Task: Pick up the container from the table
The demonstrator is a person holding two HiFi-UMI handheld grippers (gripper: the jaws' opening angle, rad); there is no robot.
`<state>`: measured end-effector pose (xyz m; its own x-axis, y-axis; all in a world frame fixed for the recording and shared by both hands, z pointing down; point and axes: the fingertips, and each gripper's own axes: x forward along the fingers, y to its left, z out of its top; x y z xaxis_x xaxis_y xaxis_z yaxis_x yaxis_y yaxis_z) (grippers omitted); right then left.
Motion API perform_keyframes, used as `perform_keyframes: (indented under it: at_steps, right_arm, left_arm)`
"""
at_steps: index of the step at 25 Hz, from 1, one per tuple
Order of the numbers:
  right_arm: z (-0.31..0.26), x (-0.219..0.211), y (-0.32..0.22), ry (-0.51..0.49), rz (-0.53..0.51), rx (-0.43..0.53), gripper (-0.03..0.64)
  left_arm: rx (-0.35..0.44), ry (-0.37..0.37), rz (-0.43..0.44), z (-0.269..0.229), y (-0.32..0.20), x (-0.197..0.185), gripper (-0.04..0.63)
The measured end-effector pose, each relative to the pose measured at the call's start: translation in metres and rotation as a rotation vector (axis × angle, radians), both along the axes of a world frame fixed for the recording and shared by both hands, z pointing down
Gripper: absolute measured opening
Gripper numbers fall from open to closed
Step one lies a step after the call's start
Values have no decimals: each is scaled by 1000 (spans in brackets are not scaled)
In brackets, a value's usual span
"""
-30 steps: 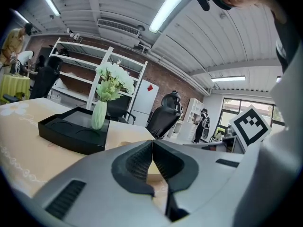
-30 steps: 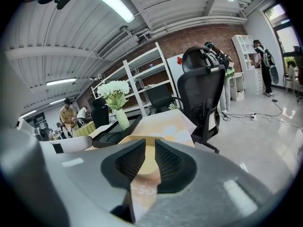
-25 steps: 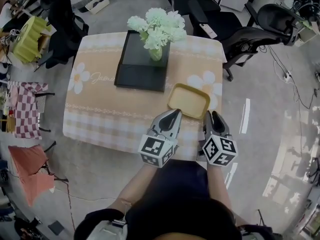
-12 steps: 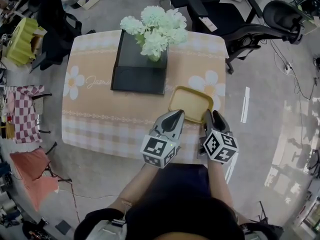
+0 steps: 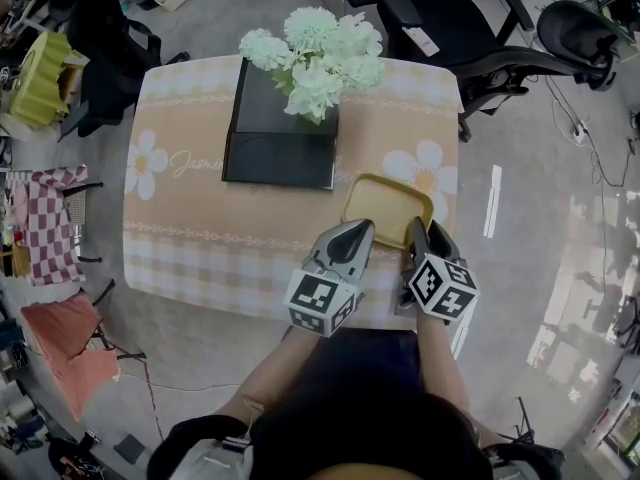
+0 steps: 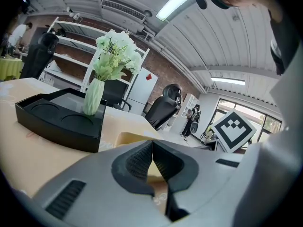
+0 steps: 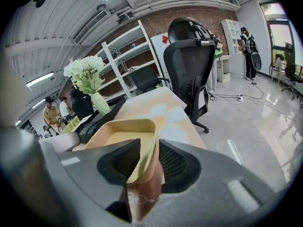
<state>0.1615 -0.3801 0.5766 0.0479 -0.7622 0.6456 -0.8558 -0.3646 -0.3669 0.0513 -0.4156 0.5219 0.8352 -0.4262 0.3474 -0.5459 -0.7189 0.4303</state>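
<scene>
The room is an open office with a grey floor and black swivel chairs (image 5: 450, 43). In front of you is a small table (image 5: 200, 218) covered by a peach cloth printed with white flowers and checked borders. The container (image 5: 386, 208) sits at the table's near right, just beside the near corner of a black moulded tray (image 5: 280, 148) that carries a ribbed pale-green vase of white flowers (image 5: 312, 60). The container is a shallow yellow dish, rectangular with rounded corners. It looks empty, and its thin flared wall looks like smooth plastic. You are at the approach-and-grasp step. Your right gripper (image 5: 427, 236) has just been opening its jaws, which now stand wide. The container's near right rim is between the ridged black pads, and the outer pad is clear of the wall, so nothing is gripped yet. Your left gripper (image 5: 358, 230) has its jaws pressed together on nothing, and its tip sits just beside the container's near left edge. Next, you probably need to close the right jaws squarely on that rim and lift straight up. The thin wall may flex, and a hold at one corner is likely to let the dish tip, so keep the lift slow.
</scene>
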Motion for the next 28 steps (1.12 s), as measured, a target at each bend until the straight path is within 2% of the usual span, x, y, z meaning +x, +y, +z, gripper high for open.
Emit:
perform_keyframes:
  at_steps: [8,13,28]
  right_arm:
    - [6,1,0,-10,15,-14,49]
    - [6,2,0,-8,21,-11,29]
    - [-7,10,12,45,53,16,28]
  left_arm:
    - [2,2,-10,0,-3,-1,9]
    - [7,1,-18,0,-2,-4,9]
    - [52,-3,-43,-14,12,-12,9]
